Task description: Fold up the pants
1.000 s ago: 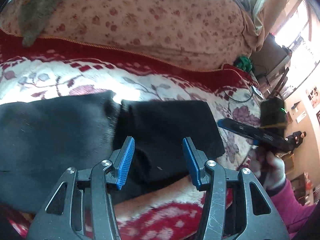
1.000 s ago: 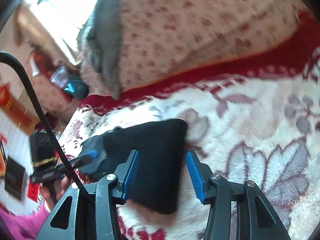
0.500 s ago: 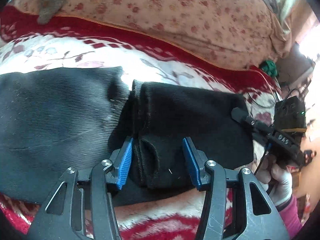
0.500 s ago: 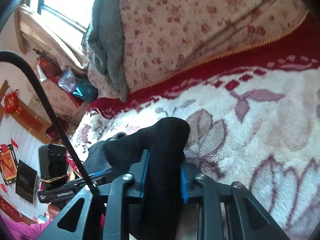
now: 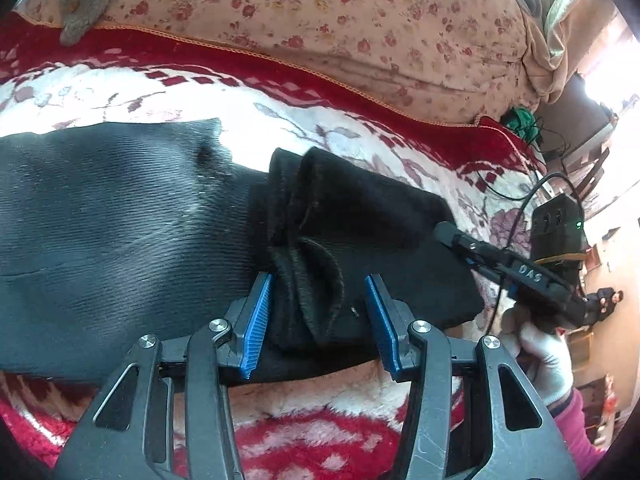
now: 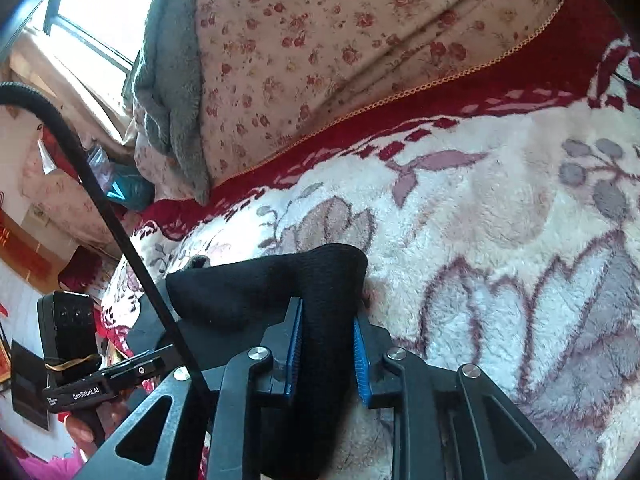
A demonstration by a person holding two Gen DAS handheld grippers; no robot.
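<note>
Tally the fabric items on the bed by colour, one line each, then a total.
Black: 1, the pants
Red and white: 1, the fleece blanket
Floral cream: 1, the quilt
Grey: 1, the fuzzy cloth
Total: 4

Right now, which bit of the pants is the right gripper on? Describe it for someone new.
On the white flowered blanket lie black pants. The right gripper pinches their bunched end, a raised fuzzy hump, unlike the flat ribbed stretch.

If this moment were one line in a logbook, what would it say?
task: fold pants | right gripper: shut on black pants | left gripper: open astride bunched cuff | surface: floral blanket
</note>
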